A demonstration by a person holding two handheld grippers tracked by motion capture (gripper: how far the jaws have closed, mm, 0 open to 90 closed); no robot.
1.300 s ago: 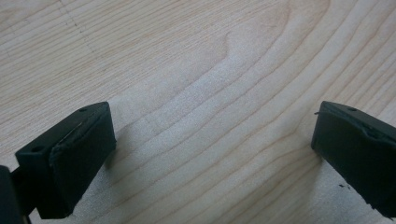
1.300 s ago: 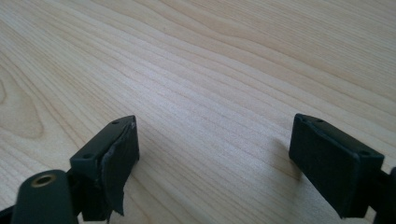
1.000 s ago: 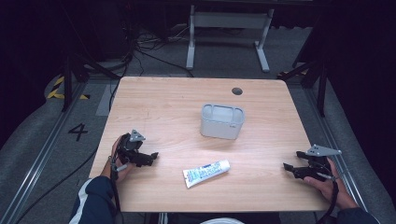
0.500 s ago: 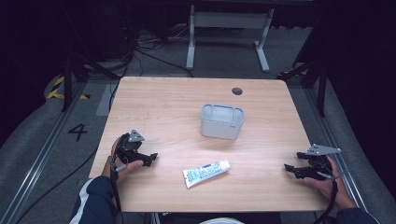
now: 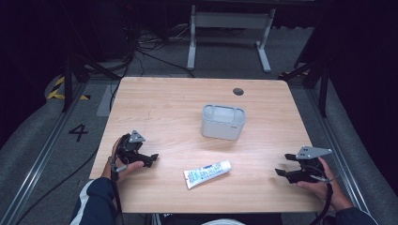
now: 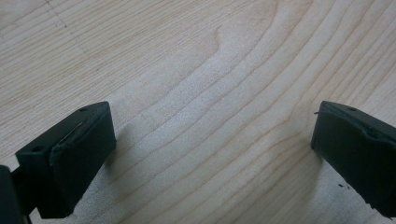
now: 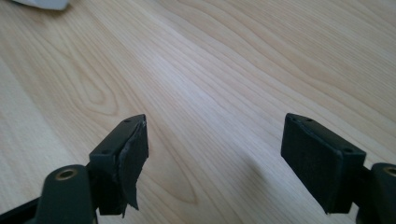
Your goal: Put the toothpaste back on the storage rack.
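Matt pale wood table [image 5: 159, 108], glossy plastic tube [image 5: 207, 173], grey plastic box [image 5: 223, 126].

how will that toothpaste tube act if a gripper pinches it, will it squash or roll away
The toothpaste tube looks soft-walled, so it would probably dent under the pads. It lies flat on the table with a crimped end, so it seems unlikely to roll far. Its glossy printed skin may be a little slippery, and it is likely light.

At the near right of the tabletop [image 5: 155, 101], the right tongs [image 5: 280, 171] have lifted slightly off the wood and edged inward from a second ago; their jaws have just been closing a little, though they stand wide with nothing between them.
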